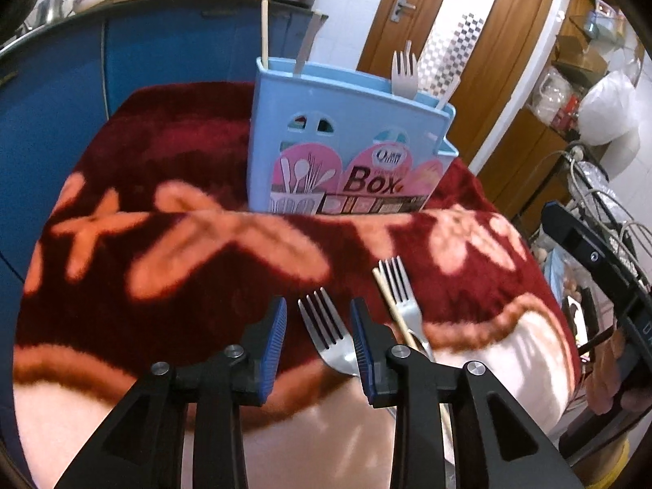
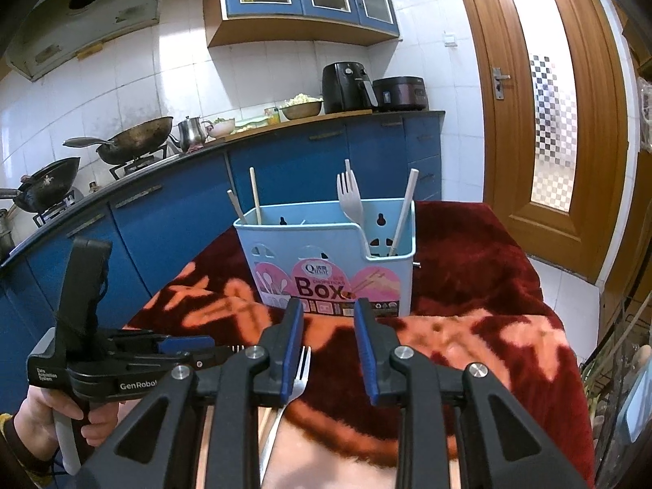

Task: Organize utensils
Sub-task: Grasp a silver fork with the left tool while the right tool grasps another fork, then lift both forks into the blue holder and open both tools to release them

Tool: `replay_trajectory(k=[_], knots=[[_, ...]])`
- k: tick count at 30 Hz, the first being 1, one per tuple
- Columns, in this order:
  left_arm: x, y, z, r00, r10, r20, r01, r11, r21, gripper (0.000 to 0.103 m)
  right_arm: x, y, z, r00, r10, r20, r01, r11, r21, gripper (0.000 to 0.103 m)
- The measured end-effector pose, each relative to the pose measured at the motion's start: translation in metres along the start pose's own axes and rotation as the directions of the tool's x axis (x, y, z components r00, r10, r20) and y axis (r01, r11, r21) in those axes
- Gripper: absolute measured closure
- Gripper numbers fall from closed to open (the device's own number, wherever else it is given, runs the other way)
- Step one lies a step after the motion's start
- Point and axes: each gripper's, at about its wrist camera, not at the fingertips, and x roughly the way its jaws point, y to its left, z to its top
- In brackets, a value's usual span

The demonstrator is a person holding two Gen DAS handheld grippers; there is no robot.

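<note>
A light blue utensil box [image 1: 350, 138] stands on a red flowered blanket [image 1: 163, 187]; it also shows in the right wrist view [image 2: 330, 261]. It holds a pale fork [image 2: 350, 199] and chopsticks [image 2: 254, 191]. In the left wrist view, a steel fork [image 1: 326, 330] lies between the open fingers of my left gripper [image 1: 319, 322]. A second steel fork [image 1: 401, 293] and a chopstick [image 1: 393, 309] lie just right of it. My right gripper [image 2: 328, 326] is open and empty above the blanket, with a steel fork [image 2: 295, 379] beneath its left finger.
The left gripper body and the hand holding it [image 2: 81, 366] sit low left in the right wrist view. Blue kitchen cabinets [image 2: 163, 220] with woks and a stove run behind the table. A wooden door [image 2: 546, 122] is at right. A wire rack [image 1: 603, 220] stands by the table's right edge.
</note>
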Motion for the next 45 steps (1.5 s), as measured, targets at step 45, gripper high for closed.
replay_trajectory(k=[45], knots=[[-0.030, 0.019, 0.015, 0.982, -0.064, 0.179, 0.064, 0.998, 0.005, 0.101, 0.082, -0.001, -0.021, 0.957, 0.107, -0.270, -0.103, 0.994, 0.026, 0.074]])
